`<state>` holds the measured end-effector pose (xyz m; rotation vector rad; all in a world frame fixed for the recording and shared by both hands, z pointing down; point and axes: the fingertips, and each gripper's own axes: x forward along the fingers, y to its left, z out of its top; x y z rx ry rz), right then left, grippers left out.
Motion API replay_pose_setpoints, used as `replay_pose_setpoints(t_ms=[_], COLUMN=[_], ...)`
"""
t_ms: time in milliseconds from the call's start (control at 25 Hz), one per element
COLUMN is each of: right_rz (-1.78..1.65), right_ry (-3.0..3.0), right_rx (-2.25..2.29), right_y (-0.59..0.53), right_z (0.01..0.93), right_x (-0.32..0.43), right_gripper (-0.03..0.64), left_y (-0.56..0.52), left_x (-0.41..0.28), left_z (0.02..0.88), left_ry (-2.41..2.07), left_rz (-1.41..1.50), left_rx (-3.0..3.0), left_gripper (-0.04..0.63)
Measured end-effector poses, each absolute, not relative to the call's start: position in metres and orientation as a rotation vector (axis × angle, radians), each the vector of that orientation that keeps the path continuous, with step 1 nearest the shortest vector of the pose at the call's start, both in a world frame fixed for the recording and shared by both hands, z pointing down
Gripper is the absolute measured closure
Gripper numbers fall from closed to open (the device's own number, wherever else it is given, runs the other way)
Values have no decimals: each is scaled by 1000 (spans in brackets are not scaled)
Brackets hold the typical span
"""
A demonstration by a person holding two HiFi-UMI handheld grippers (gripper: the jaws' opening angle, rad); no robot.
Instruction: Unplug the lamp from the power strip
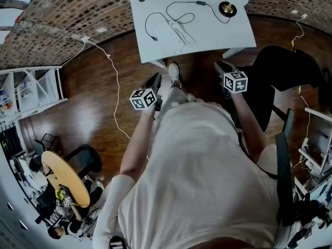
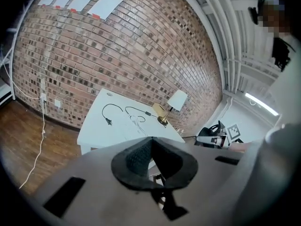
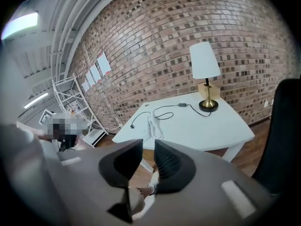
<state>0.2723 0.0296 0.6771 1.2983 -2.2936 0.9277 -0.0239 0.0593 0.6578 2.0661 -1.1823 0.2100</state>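
Looks down on a person standing back from a white table (image 1: 218, 35), a gripper in each hand.

Left gripper (image 1: 155, 81): pads pressed together, nothing between them. Right gripper (image 1: 222, 66): pads a narrow gap apart, also empty.

At the table's far right corner, a lamp (image 3: 205, 62) with a white shade and brass base. Trailing from it across the tabletop, a black cord ending in a plug (image 1: 154, 38) that lies loose, near a white power strip (image 1: 175, 32) but apart from it.

Reads as the task's end: plug apparently already out, both grippers well clear of the table. Calls for little more, at most a step back in to check the strip's sockets.

Open wooden floor ahead. Close on the right, a black chair (image 1: 282, 69). To the left, a thin white cable (image 1: 116, 87) across the floor, and metal shelving (image 1: 31, 90) beyond it.
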Motion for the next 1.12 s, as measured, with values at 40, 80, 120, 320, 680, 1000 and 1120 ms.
replay_pose_setpoints(t_ms=[40, 80, 120, 320, 680, 1000, 1120], right_rz=[933, 935, 937, 976, 982, 933, 922], right_ry=[-2295, -2298, -2300, -2314, -2358, -2365, -2369], right_rx=[1298, 1297, 1298, 1328, 1264, 1221, 1217], right_y=[35, 39, 43, 50, 54, 48, 45], right_z=[677, 677, 677, 678, 671, 660, 656], right_x=[274, 276, 277, 275, 249, 217, 192], right_gripper=[540, 540, 540, 549, 552, 555, 558], left_y=[66, 72, 78, 90, 72, 81, 91], left_x=[-24, -25, -26, -27, -30, -49, -76], left_z=[653, 647, 642, 622, 582, 561, 564], left_ry=[-1192, -1201, -1210, -1218, -1207, -1151, -1164], left_rz=[198, 185, 174, 185, -85, -209, -226], left_rx=[2062, 2058, 2054, 2074, 2055, 2034, 2027], left_gripper=[591, 591, 592, 591, 592, 591, 591])
